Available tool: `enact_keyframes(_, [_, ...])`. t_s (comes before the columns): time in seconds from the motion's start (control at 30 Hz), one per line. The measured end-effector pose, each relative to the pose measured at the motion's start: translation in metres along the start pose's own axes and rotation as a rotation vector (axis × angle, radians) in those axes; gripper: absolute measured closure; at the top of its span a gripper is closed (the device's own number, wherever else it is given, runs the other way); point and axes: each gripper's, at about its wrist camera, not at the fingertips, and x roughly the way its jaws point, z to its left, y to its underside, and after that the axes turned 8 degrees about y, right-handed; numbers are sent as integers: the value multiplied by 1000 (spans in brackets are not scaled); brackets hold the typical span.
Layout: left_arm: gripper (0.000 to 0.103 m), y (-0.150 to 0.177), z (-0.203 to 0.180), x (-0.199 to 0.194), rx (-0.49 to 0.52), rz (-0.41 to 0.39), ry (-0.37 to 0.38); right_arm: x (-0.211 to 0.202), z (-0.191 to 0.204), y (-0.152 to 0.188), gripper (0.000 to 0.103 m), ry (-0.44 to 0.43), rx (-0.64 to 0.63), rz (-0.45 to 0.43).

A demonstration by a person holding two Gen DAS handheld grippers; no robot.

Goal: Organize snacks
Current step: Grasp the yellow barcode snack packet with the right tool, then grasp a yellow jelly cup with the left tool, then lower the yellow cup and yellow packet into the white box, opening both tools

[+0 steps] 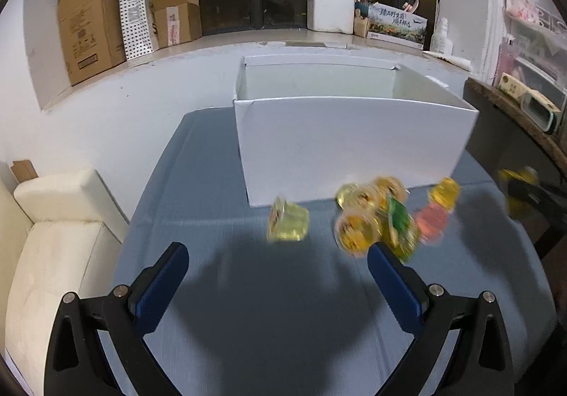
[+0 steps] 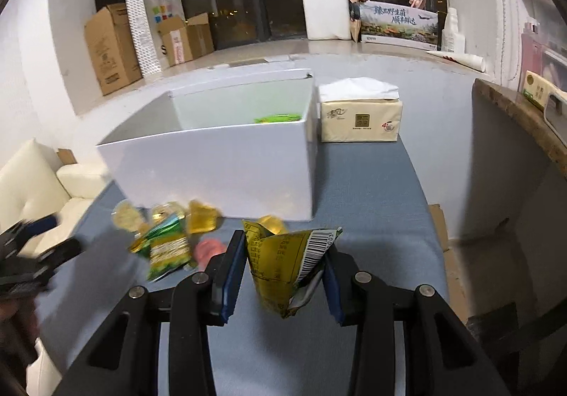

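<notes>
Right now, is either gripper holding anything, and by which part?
The right gripper holds a yellow snack packet, pinched across its crumpled middle, barcode end sticking up. The left gripper is open and holds nothing.

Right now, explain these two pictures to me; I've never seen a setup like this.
No robot: a person holds a two-finger claw in each hand, each with a camera looking along its fingers. The left claw is open and empty above the blue table. The right claw is shut on a yellow snack packet. Loose snacks lie before a white box, which already holds a green packet. A tissue pack sits beside the box.
</notes>
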Motion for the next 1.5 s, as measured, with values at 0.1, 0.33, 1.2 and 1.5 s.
enact_keyframes(0.1, [0,-8,3,23,12,22,-22,-17,5,10,60,-16,4,-20])
enact_keyframes(0.33, [0,-13,8,60,32,75,-49,-46,16,20,60,-45,12,-56])
enact_keyframes(1.2, [69,-5,-16,-47,27,-77,155,-45,53,17,60,-120,-20,-54])
enact_keyframes(1.5, [69,-22,-18,-66,38,-117,165,-48,54,9,60,-138,-17,-67])
